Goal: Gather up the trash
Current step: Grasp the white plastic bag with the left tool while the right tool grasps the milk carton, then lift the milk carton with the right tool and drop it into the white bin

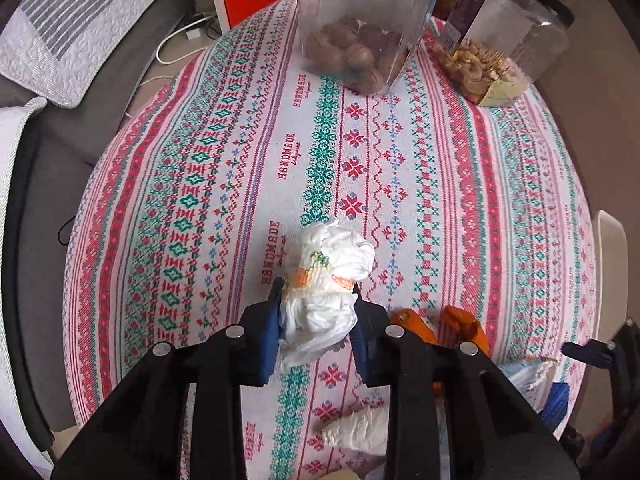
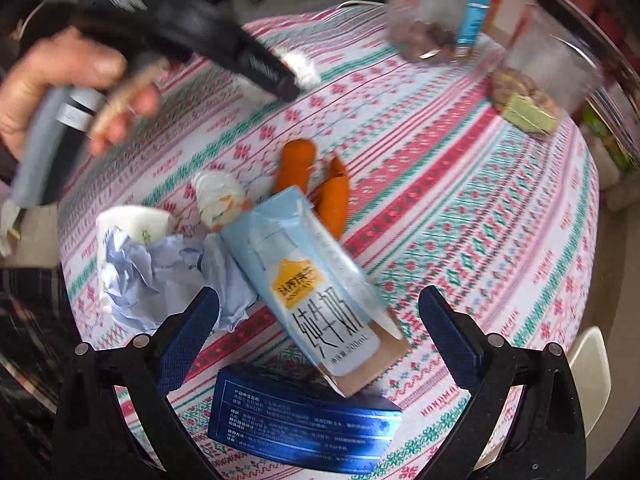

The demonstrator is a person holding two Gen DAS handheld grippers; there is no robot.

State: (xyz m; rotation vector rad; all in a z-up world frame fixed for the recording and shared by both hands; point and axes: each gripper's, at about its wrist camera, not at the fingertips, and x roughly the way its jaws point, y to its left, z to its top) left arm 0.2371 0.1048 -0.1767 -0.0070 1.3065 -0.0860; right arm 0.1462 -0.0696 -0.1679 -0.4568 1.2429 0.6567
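On the patterned tablecloth [image 1: 248, 152], the left gripper [image 1: 318, 312] pinches one crumpled white wrapper [image 1: 328, 280] between its blue pads. Beyond stand two clear jars [image 1: 360, 24] of nuts. The right gripper [image 2: 320, 320], jaws spread, hovers over one milk carton [image 2: 316, 280], beside one blue box [image 2: 304, 420], crumpled paper [image 2: 160, 272] and two orange peels [image 2: 296, 164].

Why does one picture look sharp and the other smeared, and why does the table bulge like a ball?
Left wrist view: sharp, the crumpled tissue crisp between the left gripper's fingers. Right wrist view: motion blur smears the hand and nut jars; the milk carton remains readable. Both views: fisheye lenses bow the tablecloth; lighting is soft, without harsh glare.
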